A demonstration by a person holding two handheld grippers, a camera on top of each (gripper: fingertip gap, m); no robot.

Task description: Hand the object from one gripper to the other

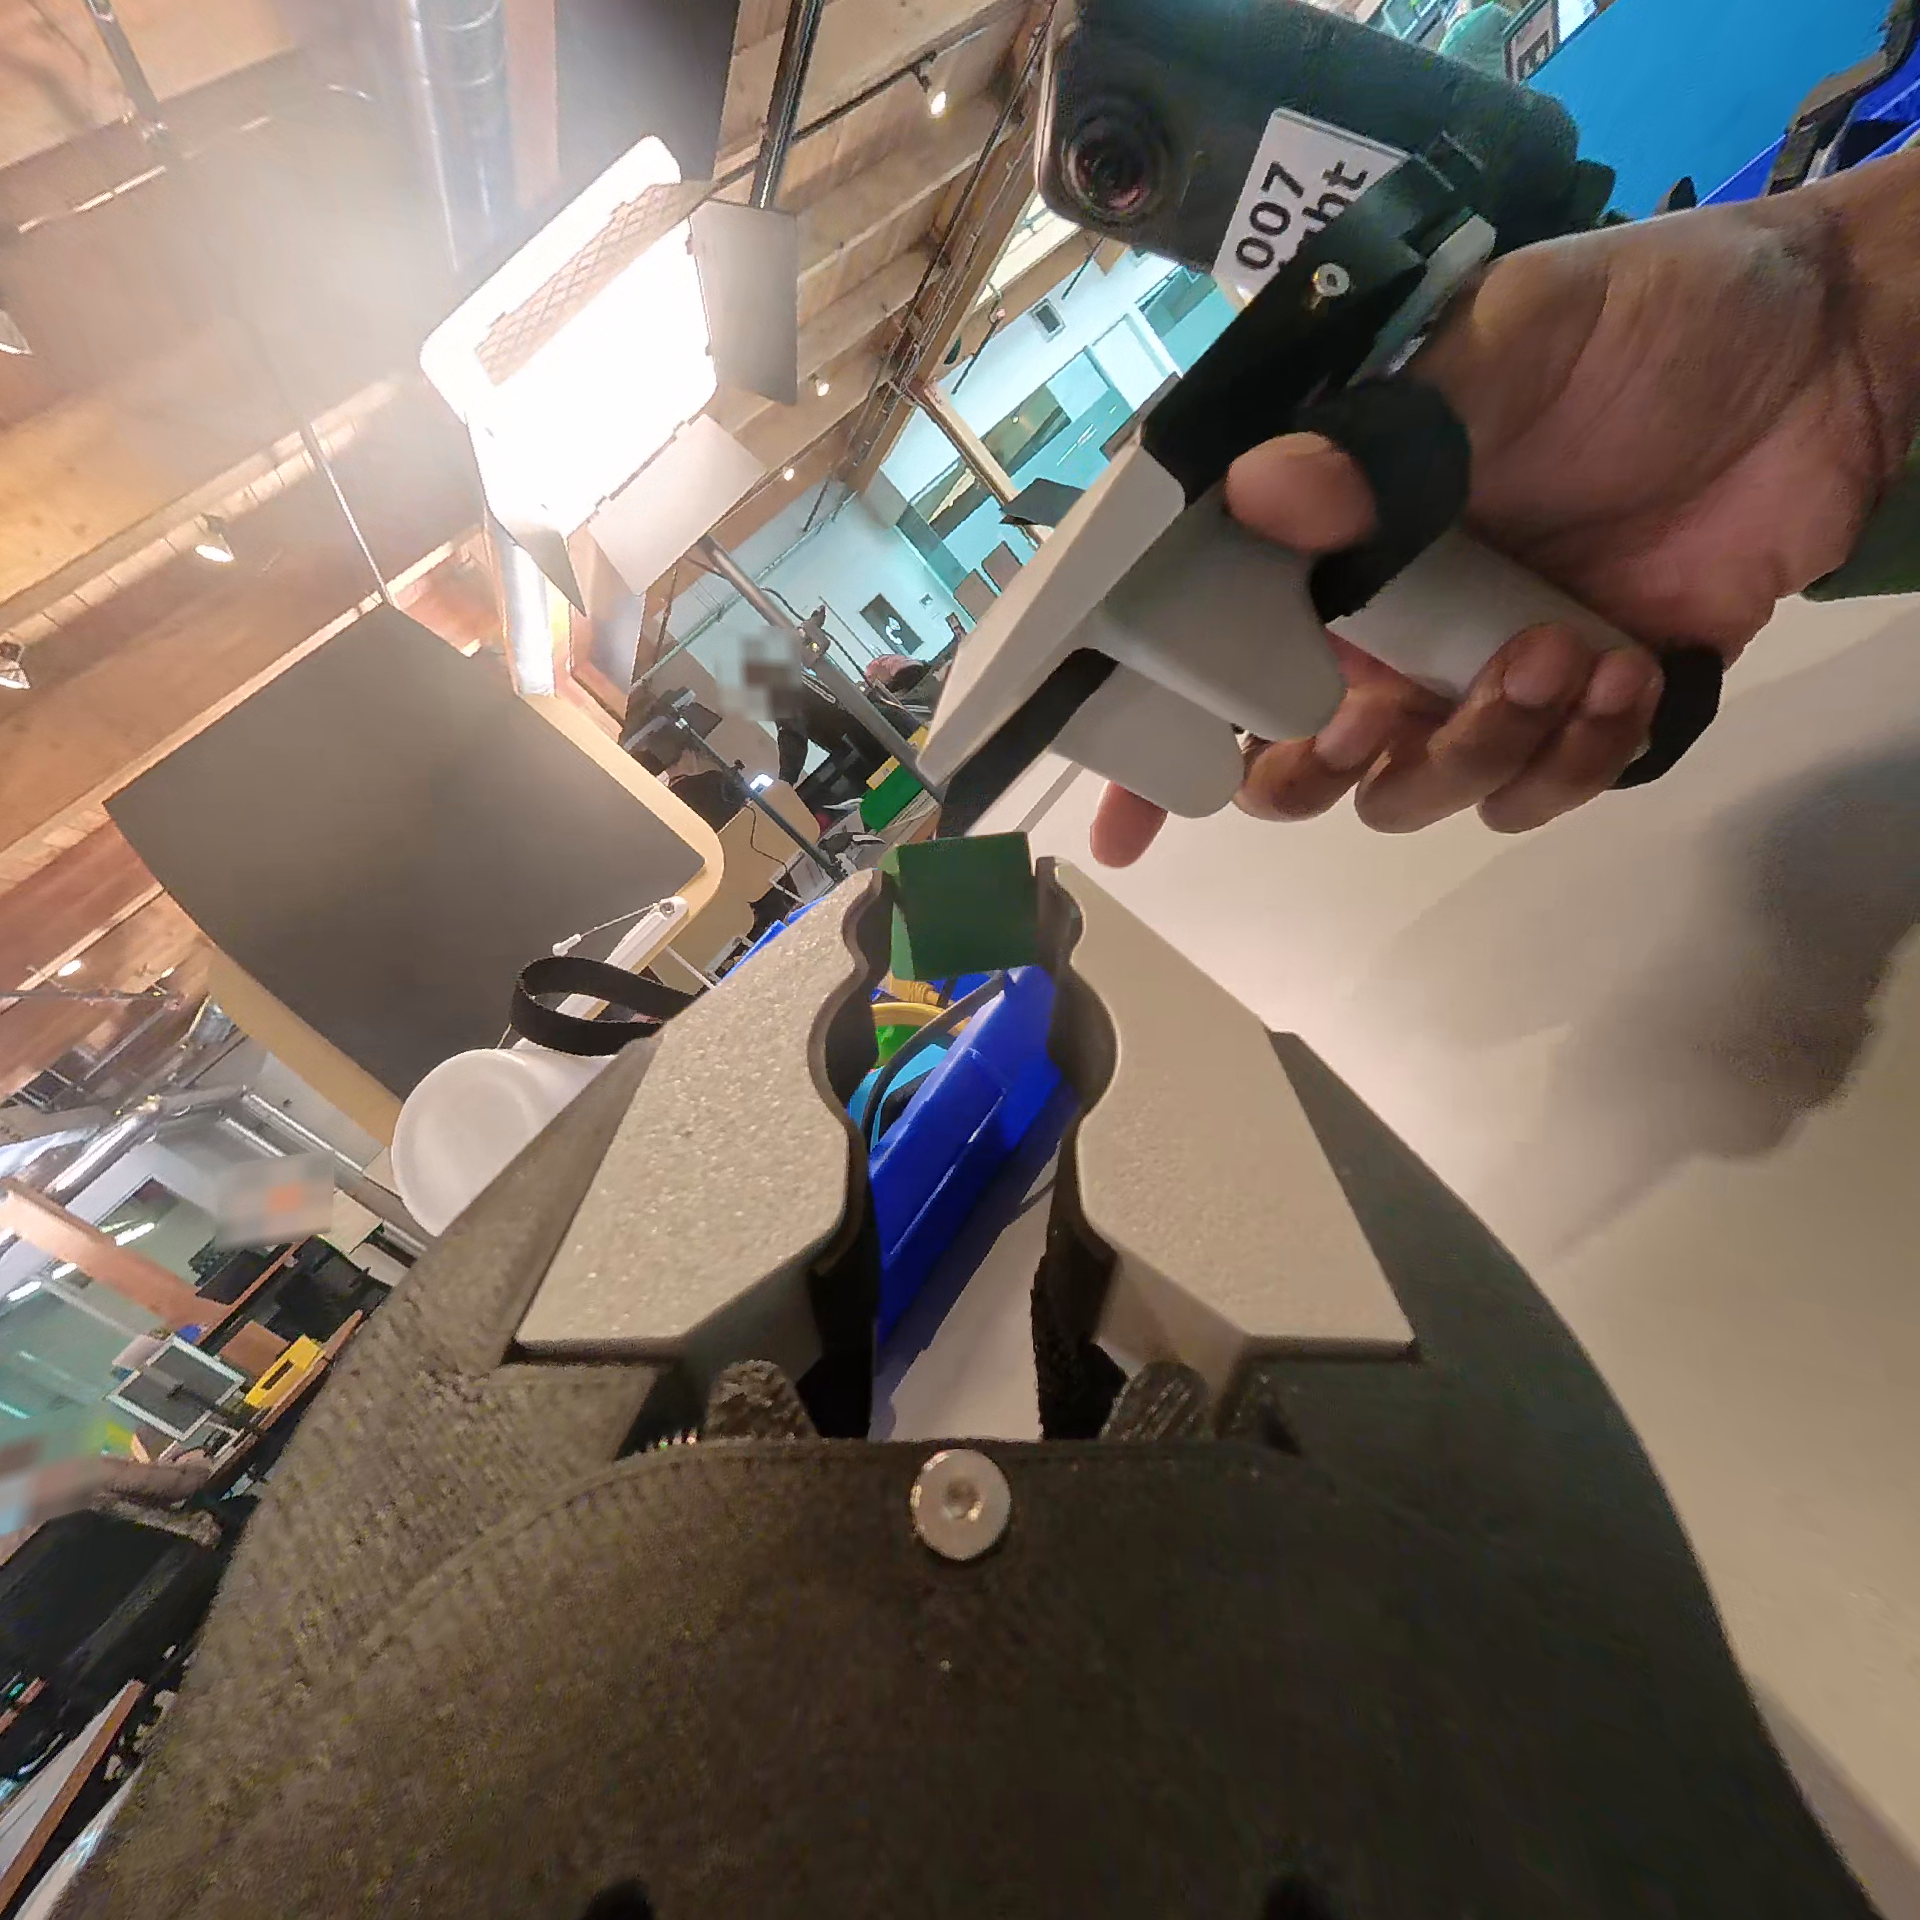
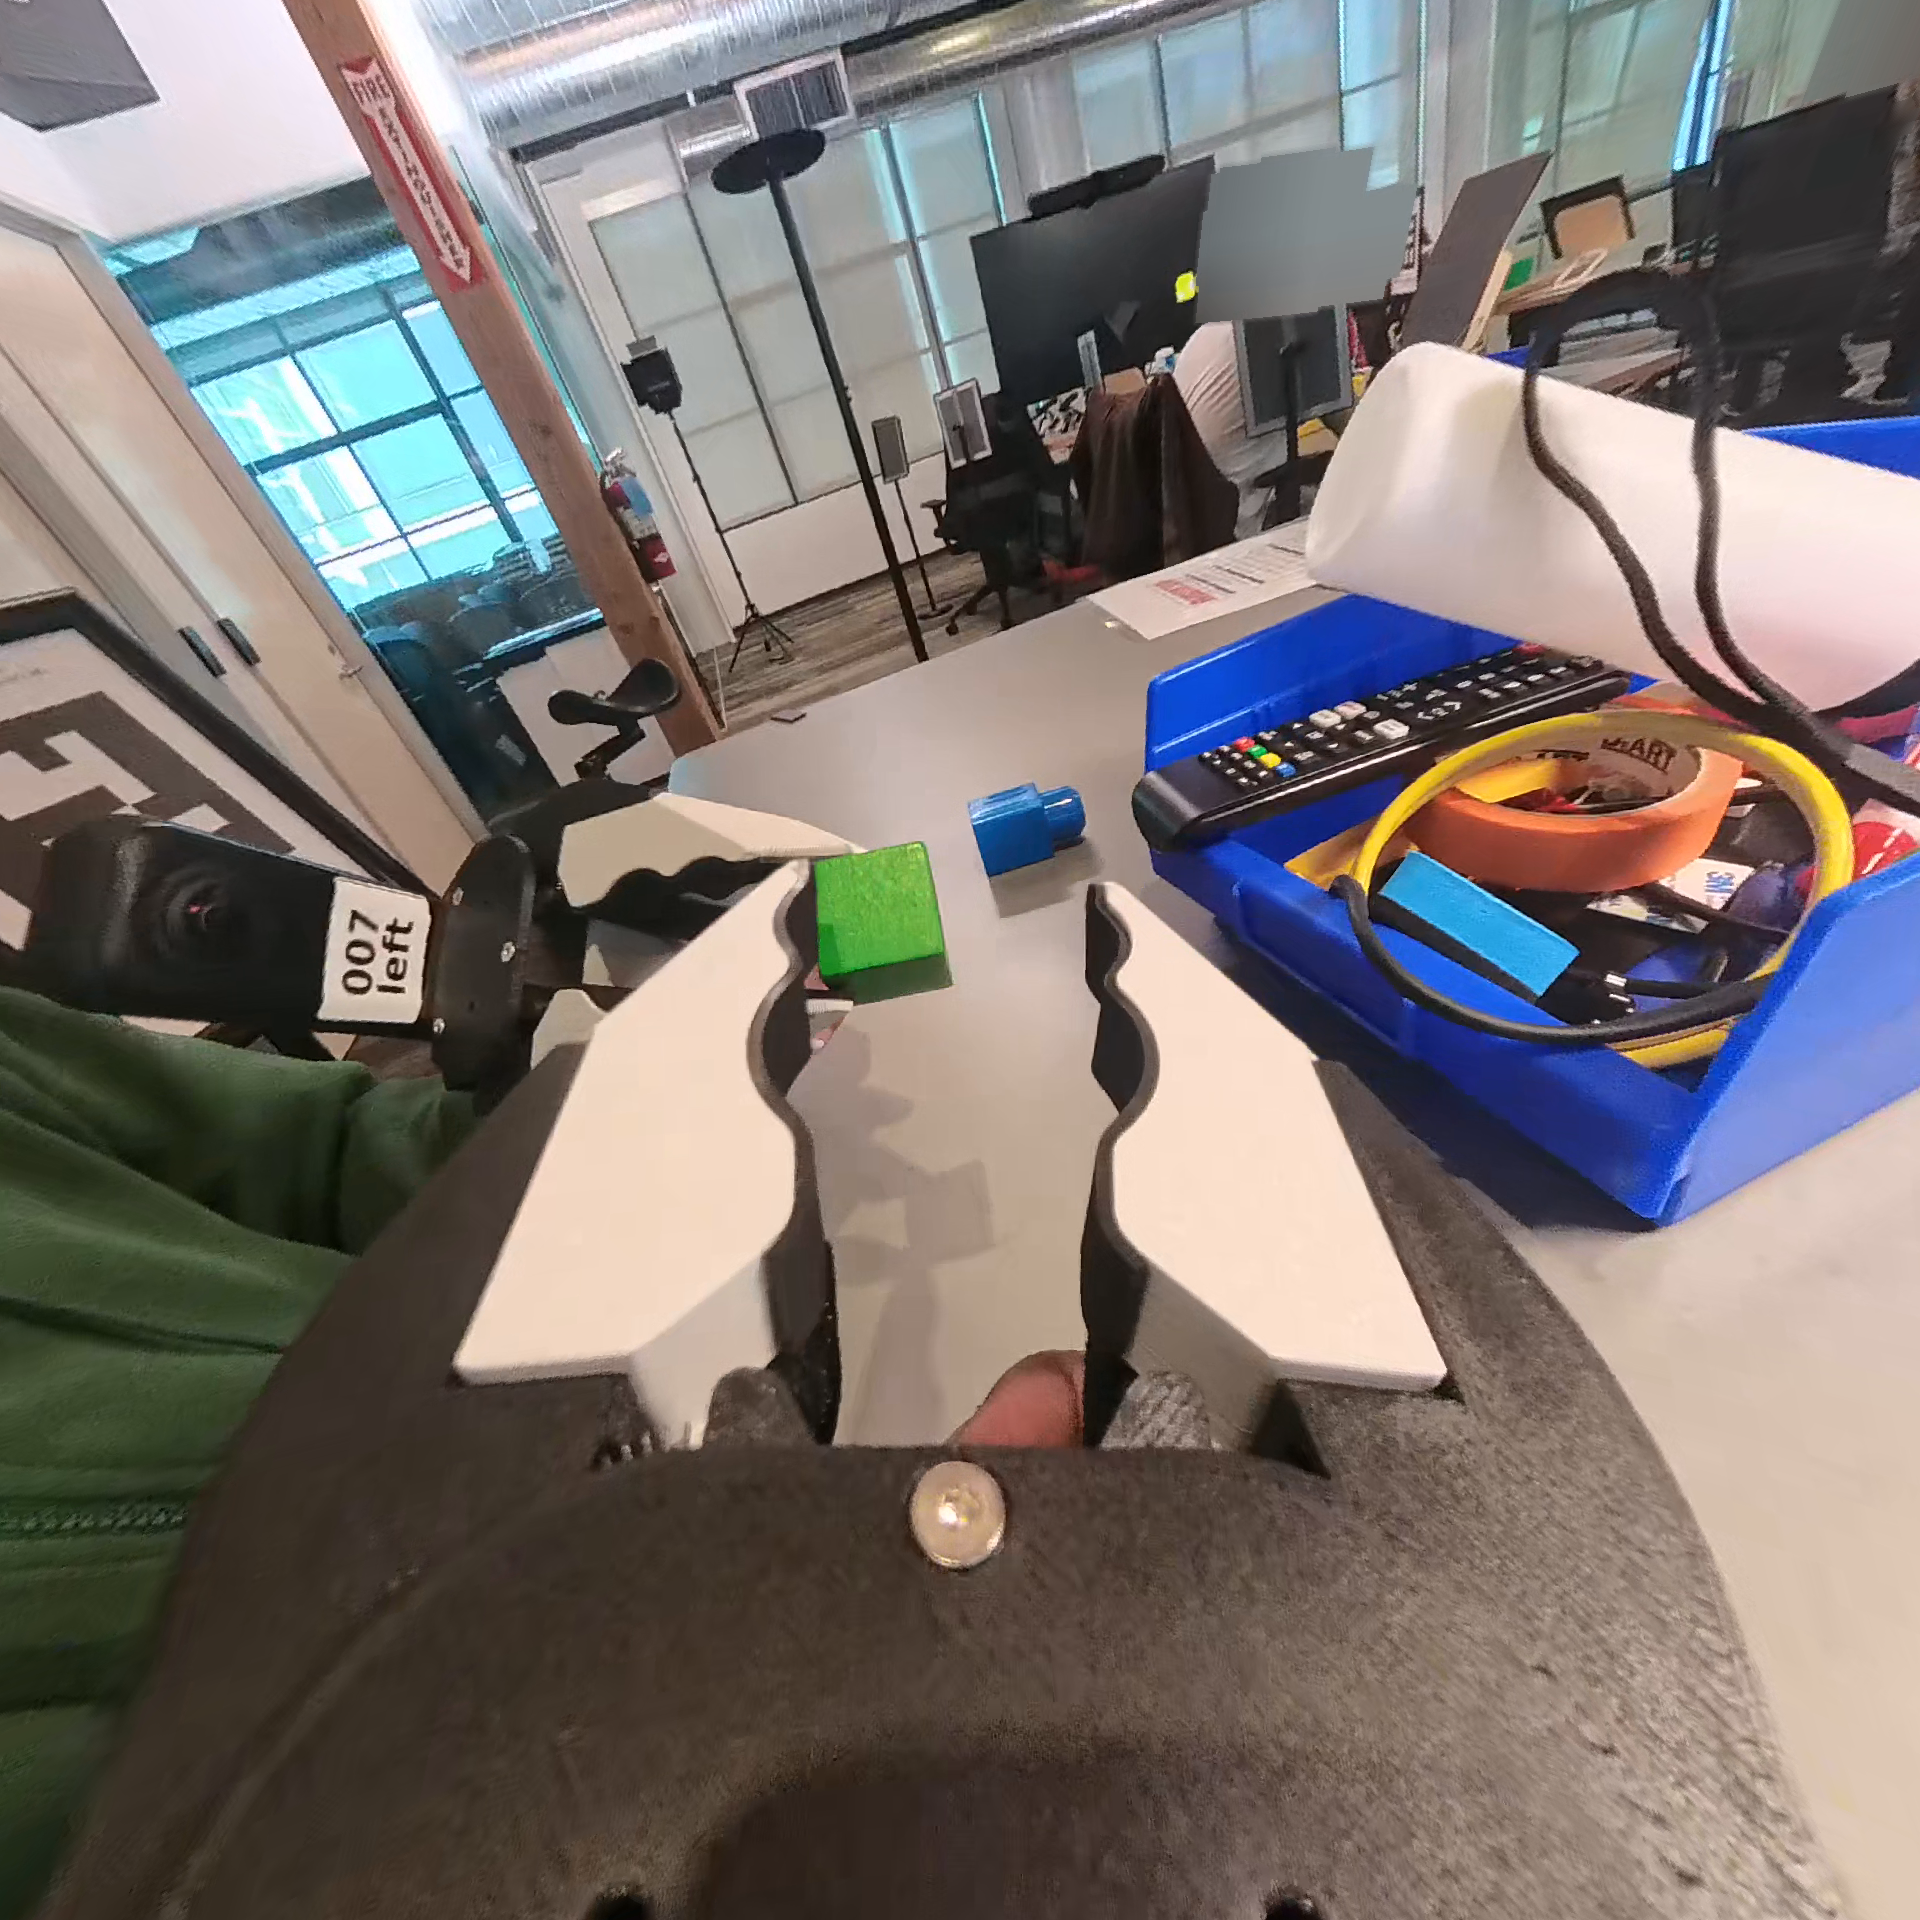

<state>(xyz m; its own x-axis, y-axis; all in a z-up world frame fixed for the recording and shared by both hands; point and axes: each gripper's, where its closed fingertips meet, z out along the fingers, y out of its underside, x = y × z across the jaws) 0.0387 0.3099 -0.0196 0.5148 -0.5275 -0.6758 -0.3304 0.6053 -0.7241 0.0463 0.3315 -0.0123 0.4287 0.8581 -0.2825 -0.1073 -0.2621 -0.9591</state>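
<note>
The green cube [image 1: 964, 906] is clamped at the very tips of the left gripper [image 1: 961, 914], held in the air above the table [image 2: 935, 748], clear of its surface. In the right wrist view the same cube [image 2: 881, 923] is seen just beyond and to the left of the right gripper [image 2: 945, 925], close against the tip of its left finger [image 2: 665, 1091] and not yet between the two fingers. No long axis can be made out; the block looks roughly equal on all sides, with one face turned toward the right camera.

The right gripper's fingers are spread wide apart, with nothing between them. A short shift to the left and forward is judged necessary before the cube sits in the gap.

In the left wrist view the right gripper [image 1: 940, 774] is seen above and beyond the cube, tilted down toward it, with the hand [image 1: 1621, 520] wrapped round the handle. The left gripper is seen reaching in from the left side in the right wrist view, at a rough right angle to the right gripper.

A blue block [image 2: 1023, 831] lies on the table farther off, and a blue bin [image 2: 1558, 1070] stands toward the right edge.
</note>
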